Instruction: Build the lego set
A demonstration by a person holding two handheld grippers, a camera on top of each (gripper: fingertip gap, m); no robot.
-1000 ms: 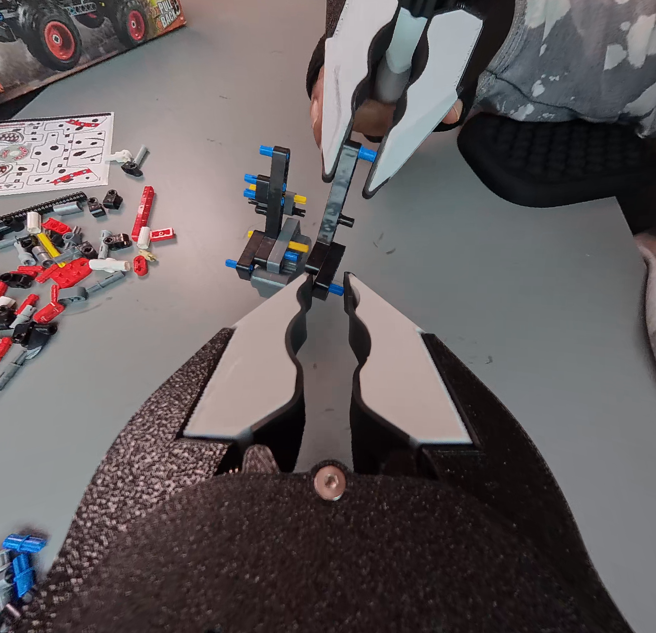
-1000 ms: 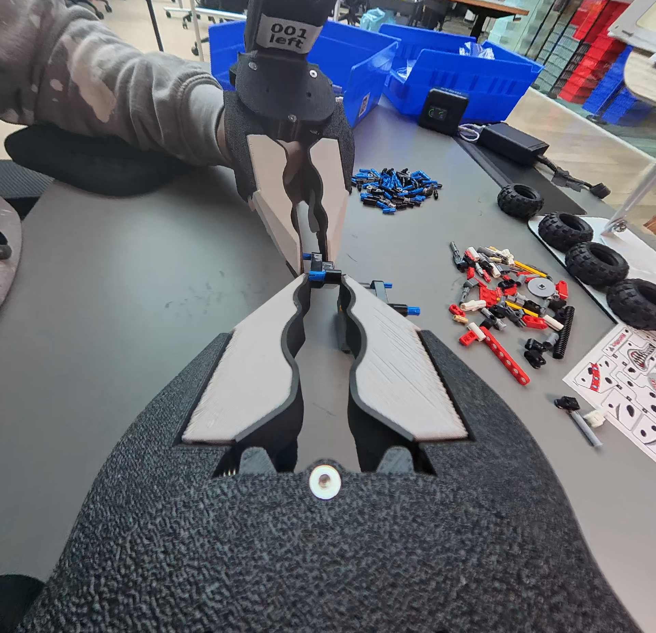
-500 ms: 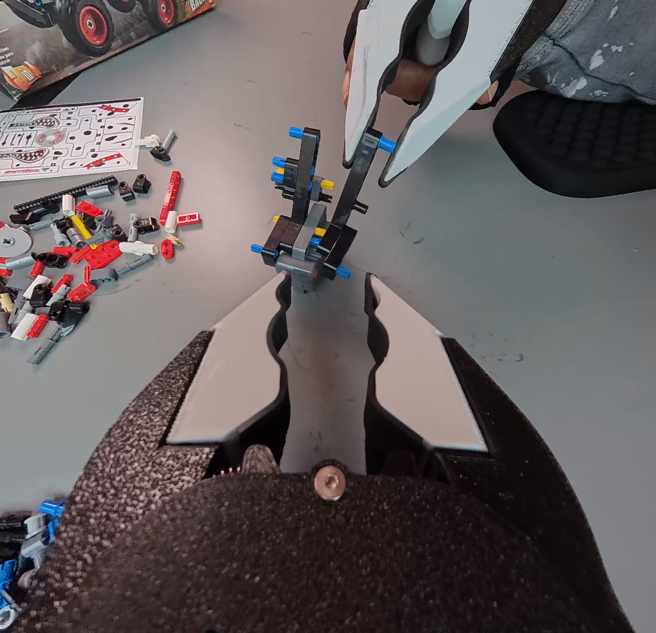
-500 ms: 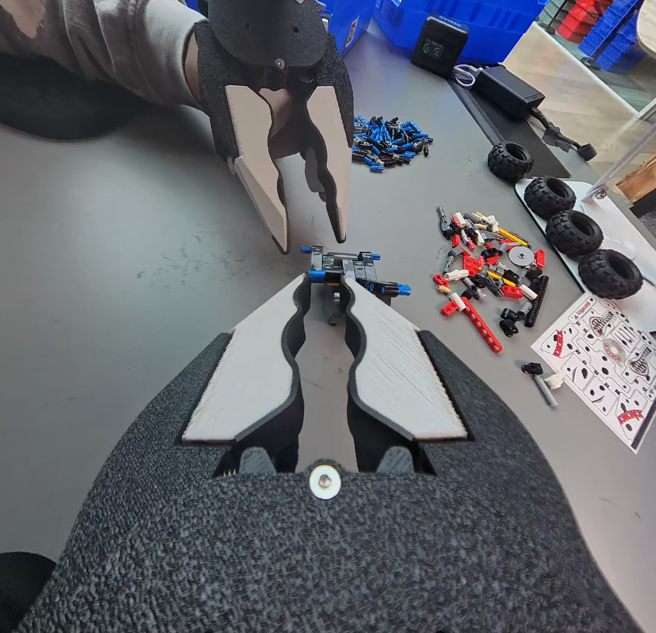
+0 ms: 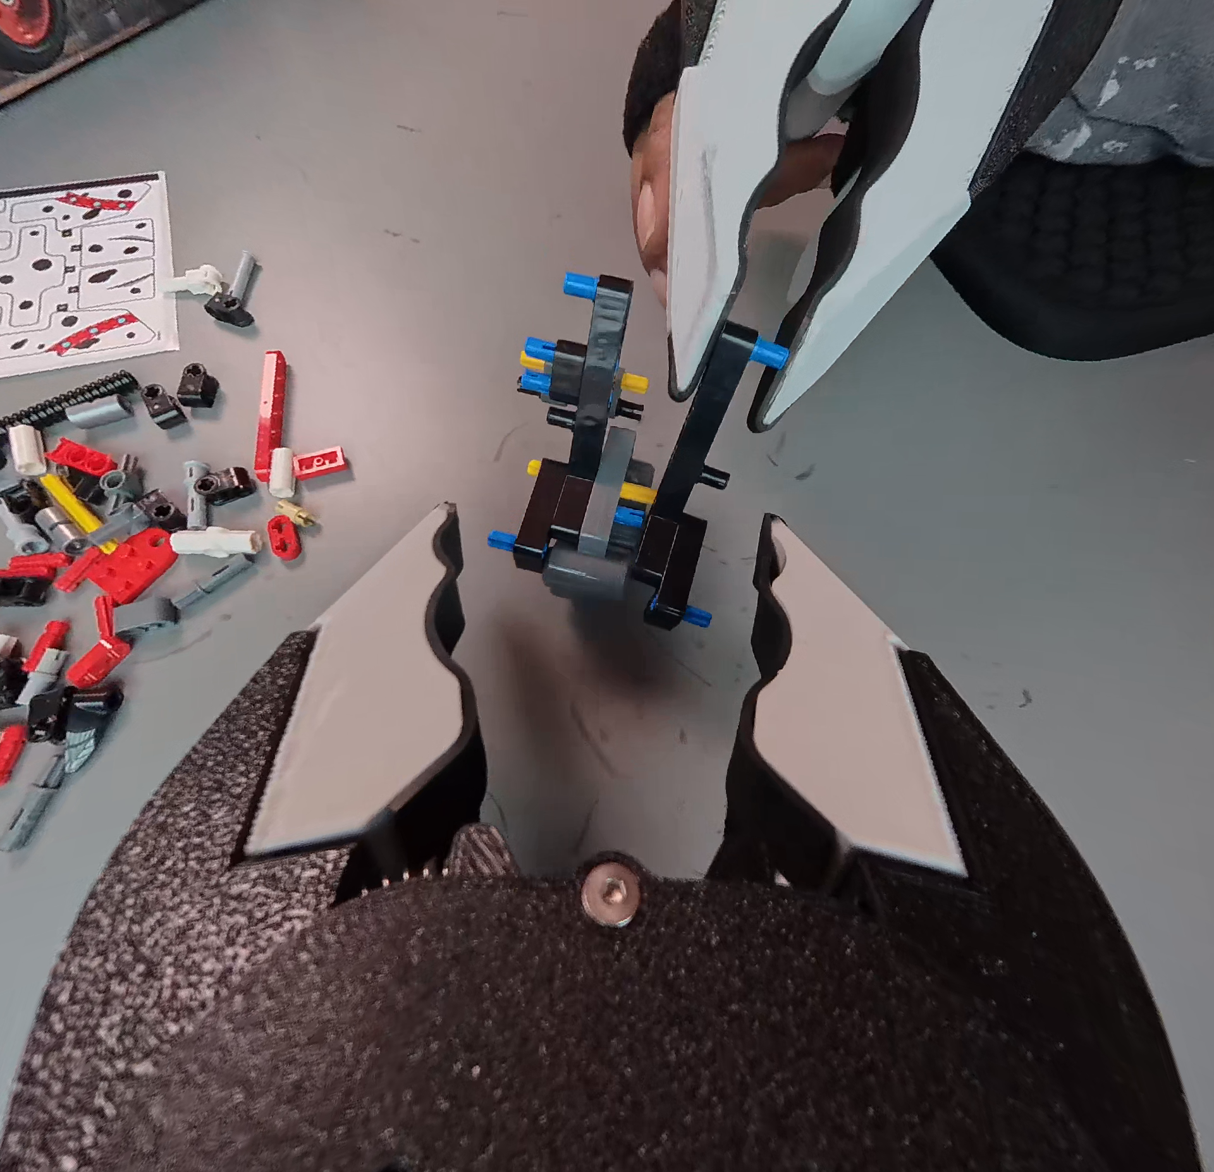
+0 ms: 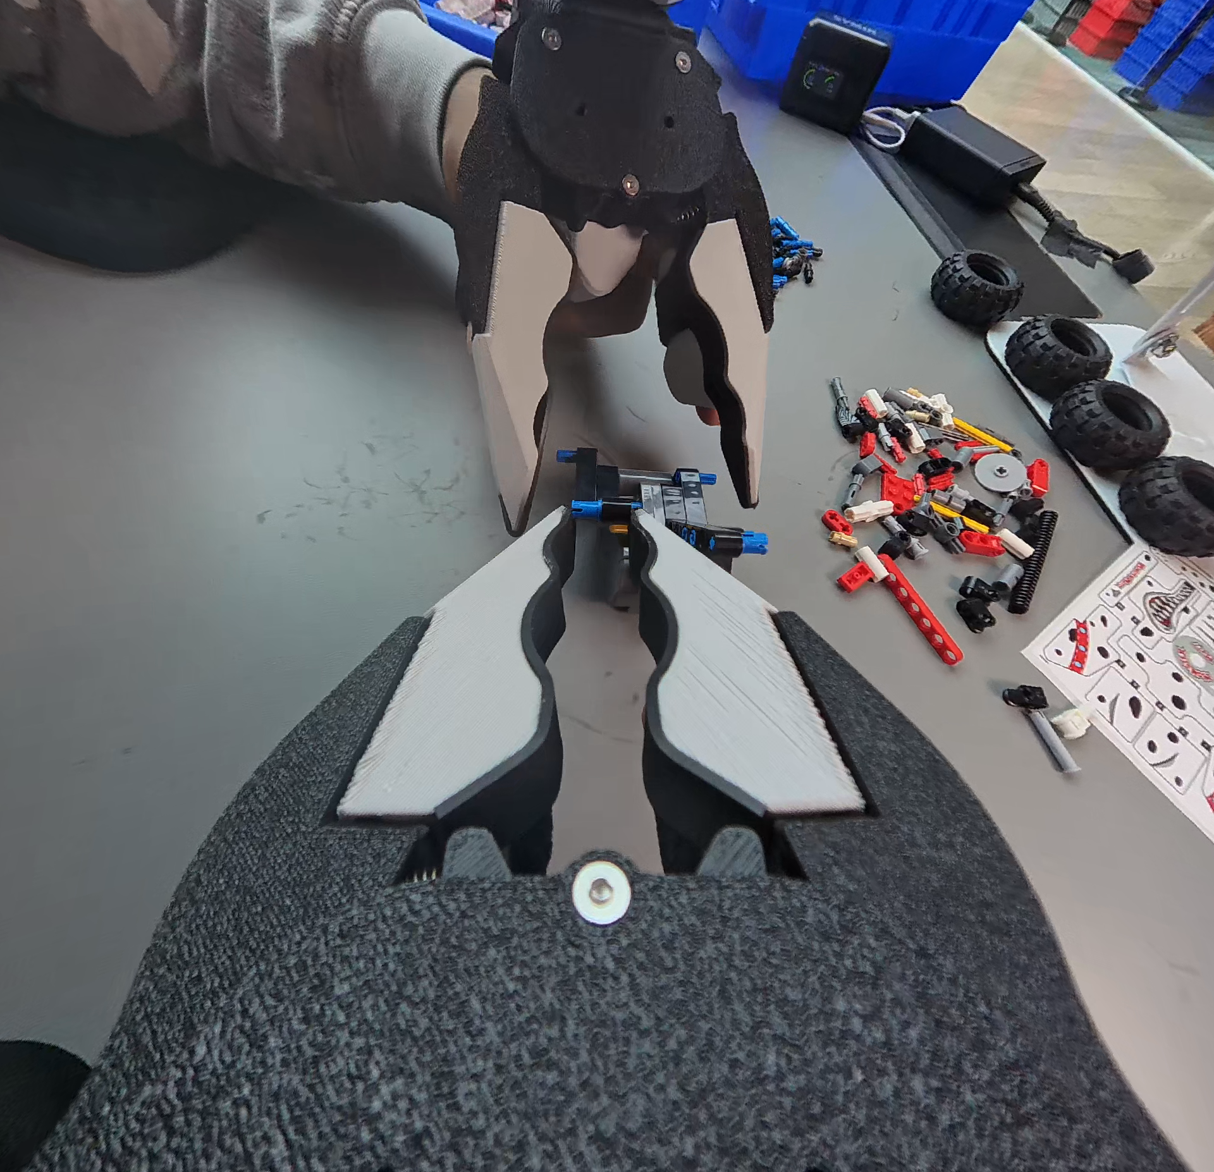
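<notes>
A small lego assembly (image 5: 601, 378) of black beams, a grey block and blue and yellow pins stands on the grey table. It also shows in the right wrist view (image 6: 663, 503). My right gripper (image 6: 599, 516) is shut on the top of one black beam. In the left wrist view it (image 5: 722, 401) comes down from above onto that beam beside a blue pin. My left gripper (image 5: 607, 516) is open wide and empty, its fingertips on either side of the assembly's near end. In the right wrist view it (image 6: 630, 510) faces me over the assembly.
A pile of loose red, black, grey and yellow parts (image 5: 98, 516) lies left of the assembly, with a sticker sheet (image 5: 79, 267) and the set's box (image 5: 98, 11) beyond. The right wrist view shows several black tyres (image 6: 1110, 424), blue bins (image 6: 887, 17), a power brick (image 6: 972, 149) and a pile of blue pins (image 6: 791, 254). The left gripper's tips are roughly 4 cm from the right gripper's.
My left gripper has opened wide and let go of the beam's lower end. The held beam has closed up against the rest of the assembly. My right gripper keeps its hold.
</notes>
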